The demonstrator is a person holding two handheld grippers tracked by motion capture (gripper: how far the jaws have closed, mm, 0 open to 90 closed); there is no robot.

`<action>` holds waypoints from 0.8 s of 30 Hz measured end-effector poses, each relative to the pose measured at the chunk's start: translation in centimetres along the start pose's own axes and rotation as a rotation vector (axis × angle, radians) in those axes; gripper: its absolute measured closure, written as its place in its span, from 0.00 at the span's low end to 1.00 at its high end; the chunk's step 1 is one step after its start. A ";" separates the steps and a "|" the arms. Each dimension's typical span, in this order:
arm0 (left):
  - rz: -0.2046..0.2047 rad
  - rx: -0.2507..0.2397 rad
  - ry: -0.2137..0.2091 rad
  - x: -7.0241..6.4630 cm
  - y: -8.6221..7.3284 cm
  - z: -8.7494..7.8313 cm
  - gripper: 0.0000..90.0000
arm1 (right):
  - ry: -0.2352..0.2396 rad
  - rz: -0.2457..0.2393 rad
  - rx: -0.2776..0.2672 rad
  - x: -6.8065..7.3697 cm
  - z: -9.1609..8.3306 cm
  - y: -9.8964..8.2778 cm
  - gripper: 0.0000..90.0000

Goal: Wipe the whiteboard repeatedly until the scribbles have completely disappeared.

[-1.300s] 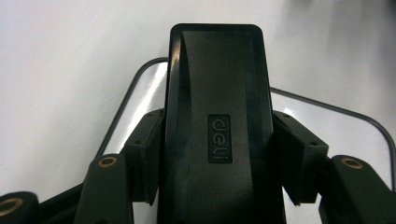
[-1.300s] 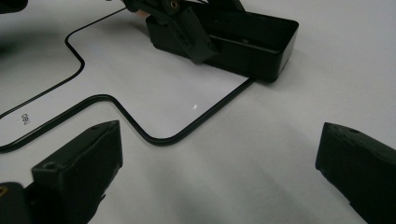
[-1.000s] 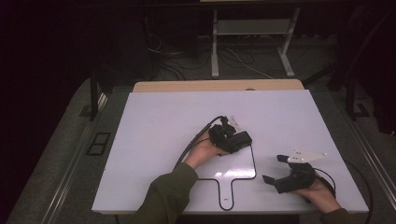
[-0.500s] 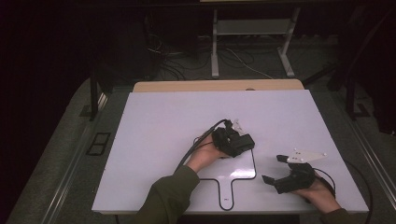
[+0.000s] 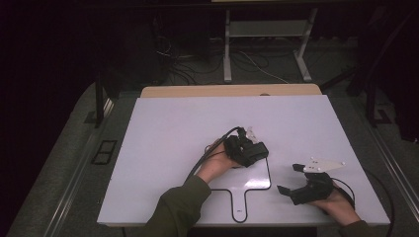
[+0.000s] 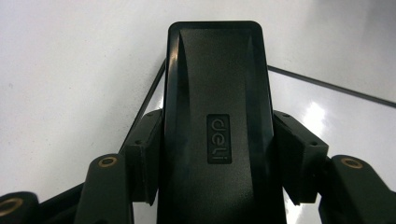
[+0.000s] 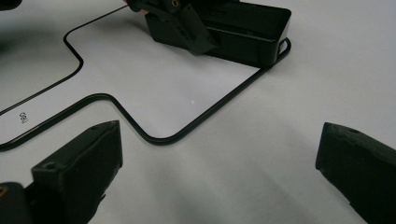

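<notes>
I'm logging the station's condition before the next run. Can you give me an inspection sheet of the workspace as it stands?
Surface: white table top with a black paddle-shaped outline drawn near the front edge; a wooden edge shows at the back.
Job's things: black "deli" case, lying on the surface at the outline's far right corner.
Clutter: nothing seen.
Grippers: left gripper shut on the case, pads on its two long sides; right gripper open and holding nothing, low over the front right of the table.
Cables: one black cable trails from the left gripper; loose cables on the floor behind.
Surroundings: dark room, grey floor, a white metal stand beyond the table.
</notes>
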State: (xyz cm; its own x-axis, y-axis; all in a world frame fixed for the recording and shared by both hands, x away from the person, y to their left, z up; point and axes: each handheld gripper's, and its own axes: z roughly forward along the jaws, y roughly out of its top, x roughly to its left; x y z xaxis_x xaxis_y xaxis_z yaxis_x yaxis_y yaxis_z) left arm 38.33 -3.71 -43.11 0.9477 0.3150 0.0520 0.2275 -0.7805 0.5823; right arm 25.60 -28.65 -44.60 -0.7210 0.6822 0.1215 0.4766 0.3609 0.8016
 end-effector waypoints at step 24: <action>-0.071 0.032 0.075 2.2 -2.8 -2.1 0.43 | 0.000 0.001 0.001 0.0 0.0 0.0 0.00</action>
State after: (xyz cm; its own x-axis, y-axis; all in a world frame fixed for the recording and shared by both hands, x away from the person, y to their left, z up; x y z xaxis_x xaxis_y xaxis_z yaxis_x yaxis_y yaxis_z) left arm 39.29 0.29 -42.91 0.9098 0.4085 0.0731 0.3014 -0.7716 0.5601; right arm 25.62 -28.66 -44.60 -0.7208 0.6823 0.1222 0.4774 0.3608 0.8012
